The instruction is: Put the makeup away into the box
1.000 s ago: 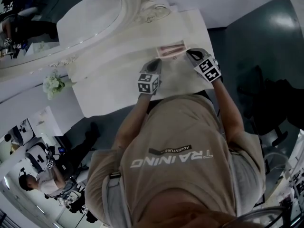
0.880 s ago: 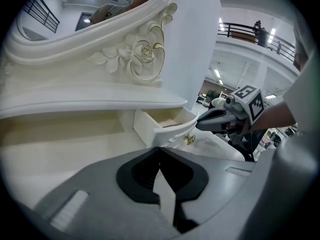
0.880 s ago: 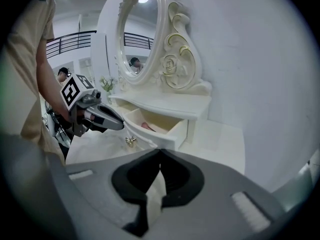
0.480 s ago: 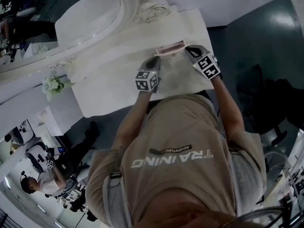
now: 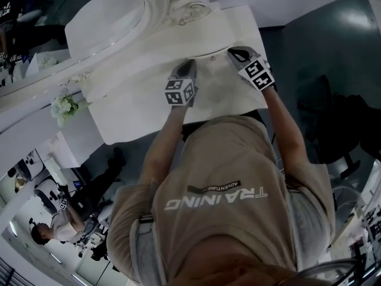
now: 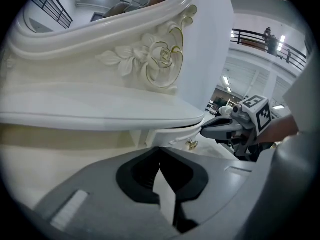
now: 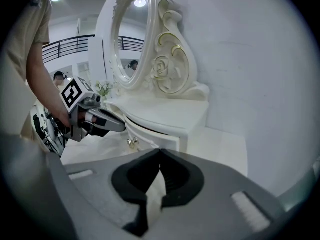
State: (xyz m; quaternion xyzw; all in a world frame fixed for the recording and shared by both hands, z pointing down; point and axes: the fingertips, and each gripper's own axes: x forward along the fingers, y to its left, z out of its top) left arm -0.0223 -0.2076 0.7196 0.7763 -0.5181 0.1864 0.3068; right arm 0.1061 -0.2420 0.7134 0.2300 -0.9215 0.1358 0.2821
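Both grippers reach to the front of a white dressing table [image 5: 137,109]. My left gripper [image 5: 189,62] and my right gripper [image 5: 231,52] point at its small drawer [image 6: 167,134], which sits flush under the top and carries a gold knob [image 6: 191,144]. The jaws of the left gripper [image 6: 160,151] meet at their tips with nothing between them. Those of the right gripper [image 7: 160,153] are shut and empty too. Each gripper sees the other's tip beside the knob [image 7: 132,142]. No makeup or box shows.
An oval mirror [image 5: 107,22] with a carved rose frame [image 6: 160,59] rises behind the drawer unit. White flowers [image 5: 64,107] stand at the table's left end. A plain wall [image 7: 260,59] lies to the right. People work at benches in the background [image 5: 44,234].
Both grippers moved forward towards the mirror. The pink-lined open drawer seen between them earlier has slid out of sight under the top.
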